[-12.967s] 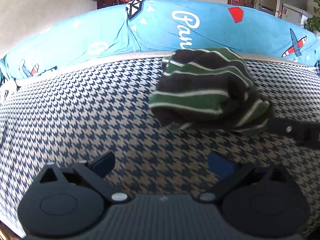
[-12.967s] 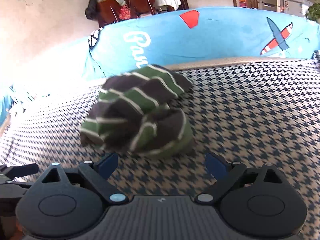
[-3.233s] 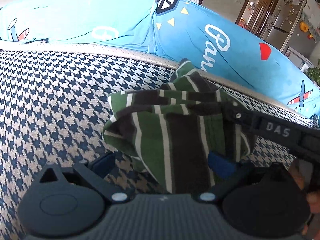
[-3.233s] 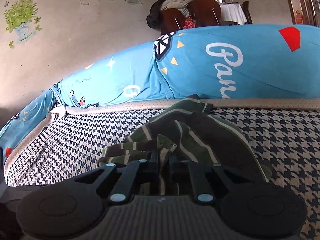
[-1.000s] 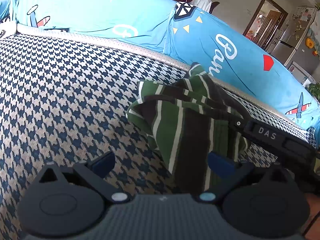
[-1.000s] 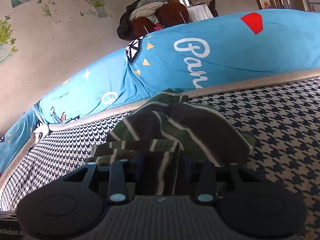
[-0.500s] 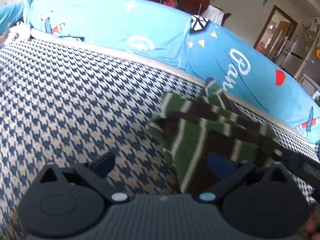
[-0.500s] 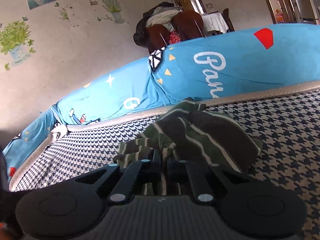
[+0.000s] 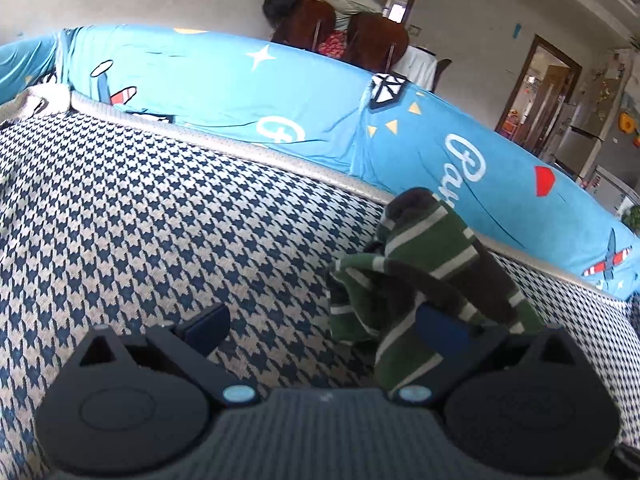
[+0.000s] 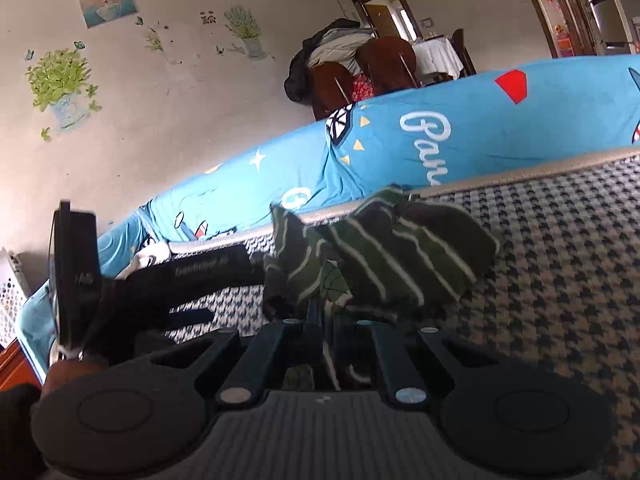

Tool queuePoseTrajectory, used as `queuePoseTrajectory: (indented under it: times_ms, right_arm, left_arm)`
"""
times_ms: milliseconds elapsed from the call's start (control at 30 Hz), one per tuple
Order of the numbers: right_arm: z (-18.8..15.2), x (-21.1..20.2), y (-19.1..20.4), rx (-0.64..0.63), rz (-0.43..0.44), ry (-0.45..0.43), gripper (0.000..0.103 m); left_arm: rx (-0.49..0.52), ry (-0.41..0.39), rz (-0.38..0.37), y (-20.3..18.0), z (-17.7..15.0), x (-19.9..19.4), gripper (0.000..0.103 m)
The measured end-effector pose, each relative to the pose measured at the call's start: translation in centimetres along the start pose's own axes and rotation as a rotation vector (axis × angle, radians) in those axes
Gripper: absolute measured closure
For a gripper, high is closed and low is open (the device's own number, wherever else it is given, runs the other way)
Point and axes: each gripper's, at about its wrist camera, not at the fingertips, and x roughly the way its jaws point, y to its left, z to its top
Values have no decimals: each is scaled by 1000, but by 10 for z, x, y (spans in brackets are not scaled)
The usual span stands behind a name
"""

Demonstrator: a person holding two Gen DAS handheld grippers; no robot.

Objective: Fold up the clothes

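Right gripper (image 10: 325,322) pinched shut on a fold of the bunched striped shirt (image 10: 384,256); left gripper (image 9: 320,322) spread wide, holding nothing, beside it. Risked dragging the whole heap across the checked cover (image 9: 160,208) instead of spreading it, given only one hold. Could slip free too, the bite looking thin.

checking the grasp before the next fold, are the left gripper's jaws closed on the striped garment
No, the left gripper has its jaws spread wide over the houndstooth cover, with the striped garment lying only by its right jaw, unclamped.

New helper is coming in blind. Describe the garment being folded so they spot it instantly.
Find the houndstooth cushion before the blue printed backrest. Near that backrest lies a crumpled striped garment, pinched by the right gripper. It is the only loose item: dark green and brown bands with thin white stripes.
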Motion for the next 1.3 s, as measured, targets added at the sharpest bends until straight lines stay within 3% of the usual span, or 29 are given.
queuePoseTrajectory:
  times_ms: [433, 833, 1033, 1300]
  right_arm:
    - [-49, -10, 20, -56, -5, 148, 95]
    - [-58, -26, 18, -49, -106, 162, 92]
    - [-48, -45, 10, -22, -127, 85, 92]
    - [-29, -49, 2, -1, -139, 53, 92]
  left_arm:
    - [180, 137, -43, -35, -62, 11, 0]
    - [268, 179, 15, -40, -89, 12, 0]
    - [220, 161, -31, -34, -81, -6, 0]
    - [175, 37, -45, -21, -56, -34, 0]
